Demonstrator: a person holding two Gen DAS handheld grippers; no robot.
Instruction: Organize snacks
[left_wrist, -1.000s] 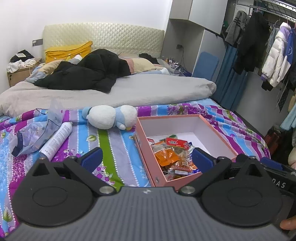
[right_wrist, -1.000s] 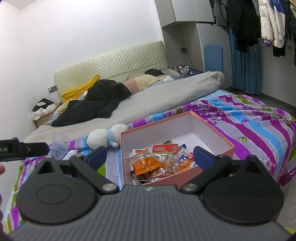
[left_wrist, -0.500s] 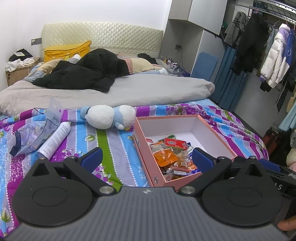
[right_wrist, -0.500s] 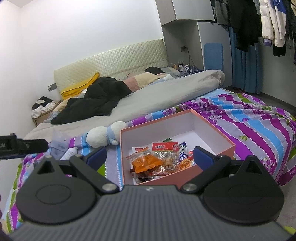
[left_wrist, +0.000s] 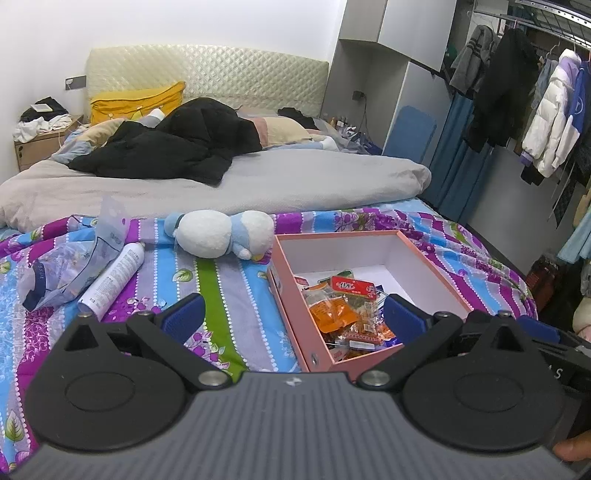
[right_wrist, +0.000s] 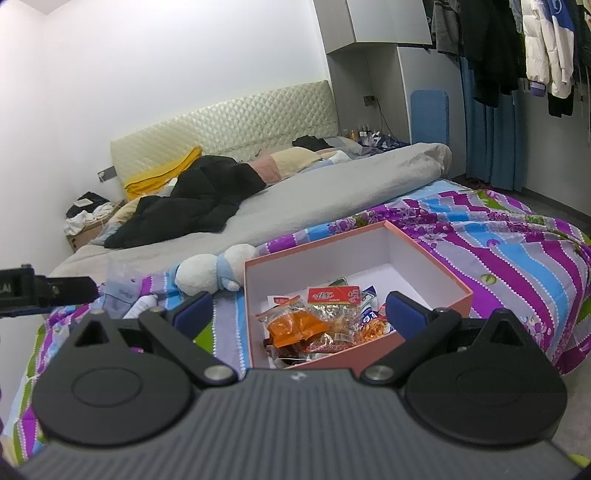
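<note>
Only left view shows the spray can (left_wrist: 112, 281) (beside pink box (left_wrist: 291, 314)).

From my remote seat I can read very little. The red label on a snack packet (left_wrist: 351, 286) in the pink box (left_wrist: 291, 295) carries white print, but I cannot make out the characters; the same red label (right_wrist: 334, 295) in the right wrist view is just as unclear. The white spray bottle (left_wrist: 114, 275) lying on the striped bedsheet (left_wrist: 229, 295) has fine printed lines that are too small to read. On the right gripper (left_wrist: 554, 354), seen at the edge of the left wrist view, I read a single white "S". On the left gripper (right_wrist: 37, 291), at the edge of the right wrist view, I read white letters "LAI".
</note>
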